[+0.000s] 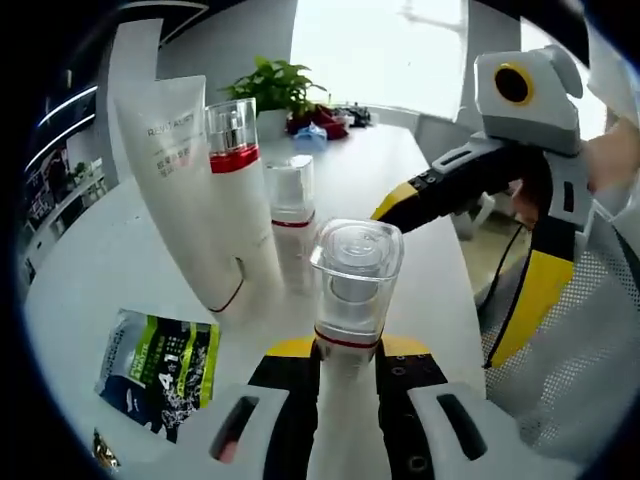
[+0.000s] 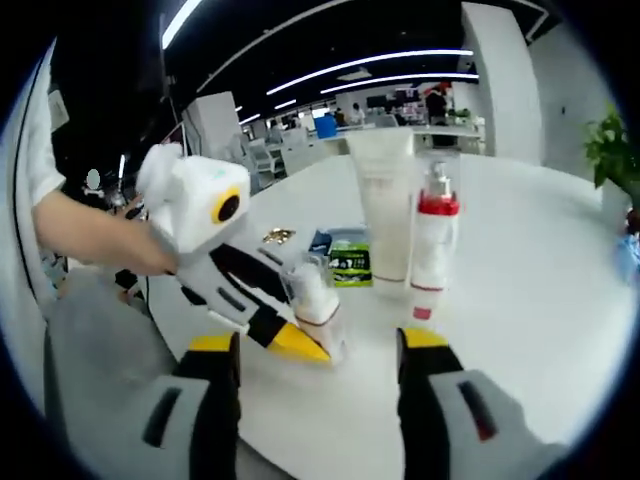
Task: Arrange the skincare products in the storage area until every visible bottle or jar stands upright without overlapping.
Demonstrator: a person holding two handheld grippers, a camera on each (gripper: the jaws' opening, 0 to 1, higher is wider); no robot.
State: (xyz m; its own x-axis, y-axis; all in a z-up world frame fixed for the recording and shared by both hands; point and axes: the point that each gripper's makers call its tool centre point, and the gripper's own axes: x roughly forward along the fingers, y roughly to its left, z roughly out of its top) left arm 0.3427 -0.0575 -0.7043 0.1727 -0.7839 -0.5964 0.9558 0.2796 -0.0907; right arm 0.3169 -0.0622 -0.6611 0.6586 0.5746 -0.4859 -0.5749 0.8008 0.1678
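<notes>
My left gripper (image 1: 345, 368) is shut on a small clear-capped bottle with a red band (image 1: 350, 285), gripping it low on the body. The right gripper view shows the same bottle (image 2: 314, 295) leaning slightly in the left gripper (image 2: 300, 338), close above the white table. A tall white tube (image 1: 190, 190) stands upright, with a red-banded pump bottle (image 1: 232, 140) and a shorter clear-capped bottle (image 1: 291, 210) beside it. The tube (image 2: 385, 210) and pump bottle (image 2: 433, 240) also stand beyond my right gripper (image 2: 318, 348), which is open with nothing between its jaws. That right gripper (image 1: 400, 208) reaches in from the right.
A green and black sachet (image 1: 160, 365) lies flat on the white table (image 1: 90, 260) near the tube; it shows again as the sachet (image 2: 350, 262). A potted plant (image 1: 275, 85) and coloured items stand at the far end. The table edge runs along the right.
</notes>
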